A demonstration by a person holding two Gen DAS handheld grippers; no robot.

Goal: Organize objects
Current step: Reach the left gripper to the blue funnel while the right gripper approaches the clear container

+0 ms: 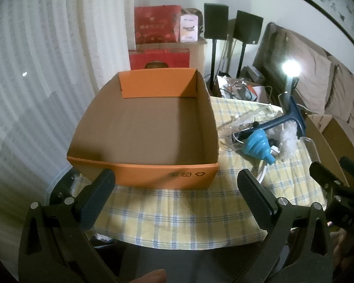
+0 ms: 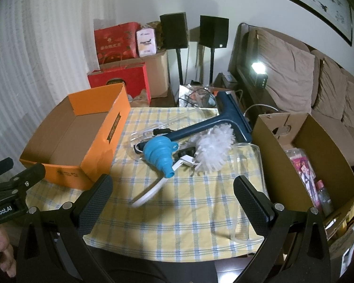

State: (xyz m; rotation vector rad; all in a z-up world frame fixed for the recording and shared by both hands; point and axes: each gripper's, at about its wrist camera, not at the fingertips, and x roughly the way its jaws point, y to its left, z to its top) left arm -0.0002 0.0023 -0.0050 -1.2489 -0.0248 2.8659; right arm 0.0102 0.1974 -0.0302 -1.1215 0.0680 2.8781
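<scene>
Orange box [image 1: 144,127] sat empty on the left of the surface [image 2: 177,207], which wore a yellow checked cloth. Brown carton [image 2: 304,155] at the right edge held pink packets and a small bottle. Between them lay a heap: blue funnel [image 2: 161,153], white brush [image 2: 212,148], dark blue squeegee [image 2: 226,118], clear glass [image 2: 245,188]. Sofa [image 2: 318,75], two speakers and red gift boxes stood behind. Left hand-held gripper [image 1: 177,198] hung spread before the orange box; right hand-held gripper [image 2: 174,202] spread, short of the heap, touching nothing.
</scene>
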